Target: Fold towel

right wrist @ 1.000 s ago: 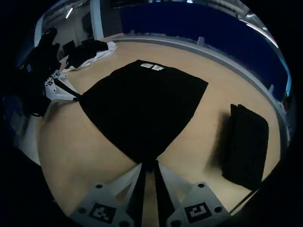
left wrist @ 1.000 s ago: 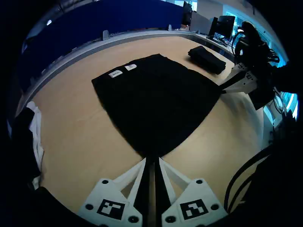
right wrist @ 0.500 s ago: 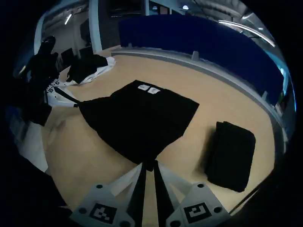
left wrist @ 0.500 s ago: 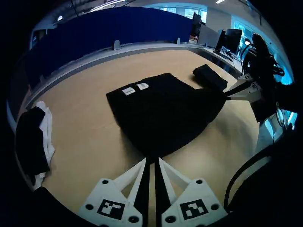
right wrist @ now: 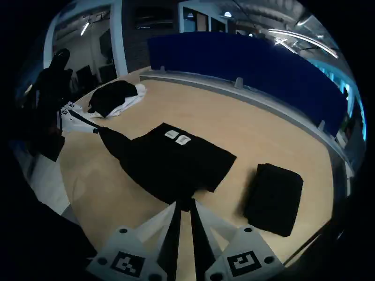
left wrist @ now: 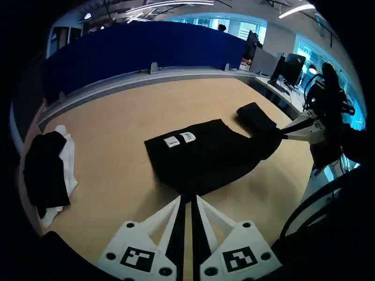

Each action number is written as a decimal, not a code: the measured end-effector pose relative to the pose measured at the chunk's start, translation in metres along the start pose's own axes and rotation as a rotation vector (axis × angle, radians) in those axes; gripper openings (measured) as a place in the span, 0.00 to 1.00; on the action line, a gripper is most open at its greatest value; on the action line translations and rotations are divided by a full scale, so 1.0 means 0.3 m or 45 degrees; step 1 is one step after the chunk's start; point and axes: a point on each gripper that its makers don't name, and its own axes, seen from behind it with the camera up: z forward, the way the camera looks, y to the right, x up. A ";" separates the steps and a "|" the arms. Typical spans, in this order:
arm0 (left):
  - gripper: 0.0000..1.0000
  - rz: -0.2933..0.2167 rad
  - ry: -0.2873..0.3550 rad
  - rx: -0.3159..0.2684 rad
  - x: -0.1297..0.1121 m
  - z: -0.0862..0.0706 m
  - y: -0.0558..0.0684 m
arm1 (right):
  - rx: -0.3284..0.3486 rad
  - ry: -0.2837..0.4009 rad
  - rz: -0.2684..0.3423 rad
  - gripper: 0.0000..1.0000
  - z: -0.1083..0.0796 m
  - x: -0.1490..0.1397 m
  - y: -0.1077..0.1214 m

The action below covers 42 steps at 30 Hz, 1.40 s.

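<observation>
A black towel (left wrist: 206,154) with two white labels (left wrist: 179,139) lies partly lifted over the wooden table (left wrist: 117,126). My left gripper (left wrist: 188,195) is shut on its near corner. In the left gripper view the right gripper (left wrist: 280,134) pinches the other near corner, raised off the table. In the right gripper view my right gripper (right wrist: 183,202) is shut on the black towel (right wrist: 173,161), and the left gripper (right wrist: 96,130) holds the far left corner up. The near edge hangs between both grippers; the far edge rests on the table.
A folded black towel (right wrist: 274,196) sits on the table beside the held one, also seen as a folded black towel (left wrist: 255,117). A heap of black and white cloth (left wrist: 47,173) lies at the table's other end. A blue partition (left wrist: 140,47) runs along the far edge.
Both grippers have risen and drawn back with the towel's near corners; the towel's near edge has lifted off the table, and more of the room has come into sight.
</observation>
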 end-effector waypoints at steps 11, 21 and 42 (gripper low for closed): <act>0.08 -0.014 -0.010 0.000 -0.013 -0.017 0.019 | 0.018 -0.029 0.017 0.14 -0.020 -0.013 -0.012; 0.08 -0.042 -0.009 0.014 -0.002 0.012 -0.003 | 0.027 -0.071 0.004 0.14 0.010 -0.011 0.010; 0.08 -0.084 -0.041 0.033 0.100 0.243 -0.139 | 0.045 -0.167 0.056 0.14 0.234 0.072 0.195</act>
